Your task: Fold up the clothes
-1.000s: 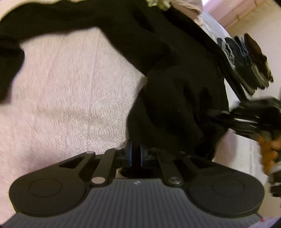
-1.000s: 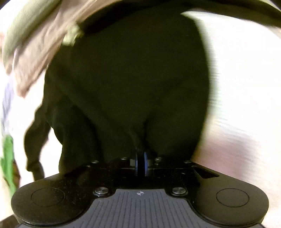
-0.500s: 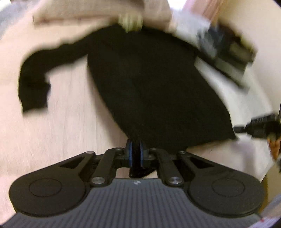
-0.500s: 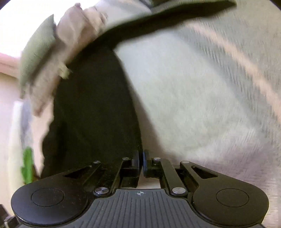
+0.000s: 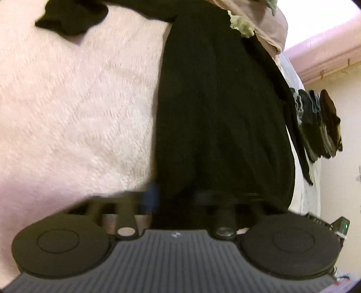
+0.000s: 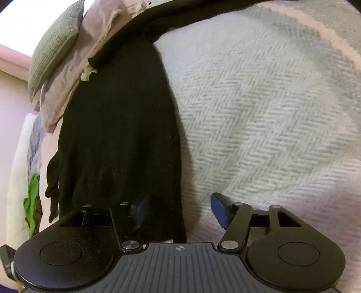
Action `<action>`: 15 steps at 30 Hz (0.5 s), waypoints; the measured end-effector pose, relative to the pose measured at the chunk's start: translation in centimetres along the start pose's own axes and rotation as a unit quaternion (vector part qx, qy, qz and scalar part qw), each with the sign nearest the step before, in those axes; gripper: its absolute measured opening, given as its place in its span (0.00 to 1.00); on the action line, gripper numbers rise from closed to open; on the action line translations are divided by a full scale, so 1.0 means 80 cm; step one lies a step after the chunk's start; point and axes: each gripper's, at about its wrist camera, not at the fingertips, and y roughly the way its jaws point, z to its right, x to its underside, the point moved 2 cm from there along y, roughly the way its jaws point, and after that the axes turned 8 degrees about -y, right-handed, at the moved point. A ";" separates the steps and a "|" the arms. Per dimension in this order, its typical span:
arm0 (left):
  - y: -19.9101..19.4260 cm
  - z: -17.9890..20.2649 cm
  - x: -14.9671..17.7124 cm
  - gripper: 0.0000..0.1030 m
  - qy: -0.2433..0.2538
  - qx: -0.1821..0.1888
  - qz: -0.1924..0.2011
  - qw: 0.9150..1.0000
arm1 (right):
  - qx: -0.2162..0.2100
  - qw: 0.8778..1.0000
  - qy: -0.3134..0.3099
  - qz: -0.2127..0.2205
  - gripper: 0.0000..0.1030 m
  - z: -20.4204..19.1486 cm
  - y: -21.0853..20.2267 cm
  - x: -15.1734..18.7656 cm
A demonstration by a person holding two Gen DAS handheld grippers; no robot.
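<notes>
A black garment [image 5: 221, 117], folded into a long strip, lies on a pale woven blanket [image 6: 270, 112], its long axis running straight away from both grippers toward the pillows [image 6: 56, 45] at the far end. The left gripper [image 5: 171, 198] is closed on the garment's near hem; the view there is blurred, but the dark cloth bunches right at its fingers. The right gripper [image 6: 178, 209] has its jaws opening: the blue pads [image 6: 220, 210] stand apart, and the near edge of the garment lies between them, against the left-hand pad, with neither pad pressing on it. So the near end lies at both grippers and the rest stretches ahead; any next fold likely carries the near end forward along that axis, and the left gripper is the one with hold. A loose sleeve [image 5: 72, 15] trails off at far left in the left view. A stack of dark folded clothes [image 5: 320, 126] sits at the right edge. No readable brands or writing anywhere.
</notes>
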 end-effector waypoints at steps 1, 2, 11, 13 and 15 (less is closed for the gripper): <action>-0.005 0.004 0.003 0.05 0.001 0.005 0.007 1.000 | -0.007 1.000 0.002 -0.004 0.01 -0.003 -0.003 -0.001; -0.016 0.009 0.005 0.05 0.010 0.009 0.021 1.000 | -0.010 1.000 -0.002 0.000 0.01 -0.005 -0.012 -0.001; -0.053 0.010 0.011 0.11 0.036 -0.016 0.045 0.998 | 0.019 0.998 0.029 0.043 0.75 0.020 -0.070 -0.002; -0.037 0.003 0.016 0.16 0.028 -0.017 0.041 0.999 | 0.009 0.999 0.024 0.039 0.75 0.016 -0.050 -0.007; -0.020 -0.007 0.024 0.26 0.014 -0.015 0.031 0.999 | 0.009 1.000 0.012 0.027 0.75 0.014 -0.025 -0.007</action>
